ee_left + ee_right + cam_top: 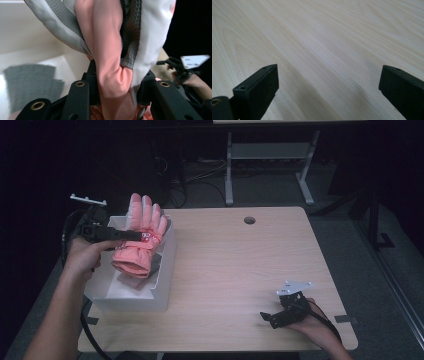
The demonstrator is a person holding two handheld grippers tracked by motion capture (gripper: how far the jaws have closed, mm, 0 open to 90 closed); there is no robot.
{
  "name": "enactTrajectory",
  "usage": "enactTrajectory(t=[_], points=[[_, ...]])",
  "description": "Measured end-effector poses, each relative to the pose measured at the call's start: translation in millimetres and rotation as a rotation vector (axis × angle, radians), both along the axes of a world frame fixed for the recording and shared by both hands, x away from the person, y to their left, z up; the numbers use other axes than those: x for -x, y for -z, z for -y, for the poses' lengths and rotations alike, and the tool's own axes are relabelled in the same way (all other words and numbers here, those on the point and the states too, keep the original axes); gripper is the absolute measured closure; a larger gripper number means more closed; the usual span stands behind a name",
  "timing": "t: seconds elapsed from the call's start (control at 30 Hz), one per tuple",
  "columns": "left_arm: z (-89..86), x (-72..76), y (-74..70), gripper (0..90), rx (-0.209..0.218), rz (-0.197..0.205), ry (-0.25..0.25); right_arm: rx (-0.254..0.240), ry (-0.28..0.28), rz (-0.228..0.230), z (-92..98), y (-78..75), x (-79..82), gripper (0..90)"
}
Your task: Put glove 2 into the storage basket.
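The right tongs (pixel 272 317) rest at the near right of the desk (pixel 240 270), jaws wide apart with nothing between them. Farther left, the left tongs (pixel 135 236) clamp the pink glove (pixel 140 242) above the white box (pixel 160 290).

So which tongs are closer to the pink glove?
Left. The left tongs are shut on the glove, holding it over the white box. The right tongs sit open at the table's near right corner, far from it.
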State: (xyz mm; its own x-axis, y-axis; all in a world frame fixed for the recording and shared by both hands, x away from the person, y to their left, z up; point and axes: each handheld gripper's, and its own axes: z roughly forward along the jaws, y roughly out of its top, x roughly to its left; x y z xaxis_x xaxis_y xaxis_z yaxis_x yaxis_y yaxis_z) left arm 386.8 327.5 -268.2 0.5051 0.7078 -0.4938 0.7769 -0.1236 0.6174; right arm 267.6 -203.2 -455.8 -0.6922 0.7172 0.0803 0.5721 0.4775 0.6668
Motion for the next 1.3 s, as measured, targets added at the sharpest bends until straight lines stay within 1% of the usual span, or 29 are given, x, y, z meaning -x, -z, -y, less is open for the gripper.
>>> enactTrajectory(t=[0.17,0.23,0.3,0.33,0.5,0.63,0.8,0.87,1.03,1.1,1.2,1.27,1.3], points=[[-12.9,-7.2,17.3,62.7,-0.011,-0.036,-0.053,-0.001,0.001,0.003,-0.3,0.1,0.3,2.4],[-15.8,-11.3,27.5,62.7,-0.031,-0.059,-0.071,0.001,-0.001,0.003,-0.5,0.4,0.1,2.4],[-17.0,-14.7,35.5,62.7,-0.032,-0.078,-0.085,0.000,-0.001,0.001,-0.5,0.5,0.1,2.4],[-17.4,-16.3,39.0,62.7,-0.038,-0.083,-0.088,-0.001,0.000,0.001,-0.4,0.5,0.0,2.4],[-15.5,-28.1,63.7,62.6,-0.065,-0.139,-0.109,-0.002,-0.001,0.001,-0.2,0.1,0.3,2.4],[-10.2,-35.6,80.1,62.5,-0.092,-0.171,-0.109,0.000,-0.006,0.005,-0.2,0.0,0.2,2.4],[-5.3,-45.8,100.6,62.4,-0.102,-0.218,-0.117,-0.002,-0.002,0.001,0.4,0.1,0.4,2.4],[-2.2,-48.9,107.4,62.1,-0.121,-0.231,-0.119,-0.005,-0.001,0.001,0.7,0.0,0.4,2.4],[2.1,-54.8,125.2,61.5,-0.116,-0.272,-0.109,-0.003,-0.003,0.000,0.7,0.1,0.4,2.4],[2.7,-56.1,129.8,61.2,-0.109,-0.279,-0.111,-0.005,-0.003,0.001,0.8,0.0,0.4,2.4],[4.3,-57.8,133.2,59.8,-0.120,-0.284,-0.099,-0.004,-0.002,-0.001,0.6,0.1,0.4,2.4],[6.1,-58.4,133.6,57.3,-0.134,-0.280,-0.087,-0.002,-0.005,0.000,0.4,0.2,0.5,2.4],[5.8,-58.7,133.5,54.2,-0.136,-0.274,-0.082,0.000,-0.007,0.000,0.3,0.1,0.5,2.4]])
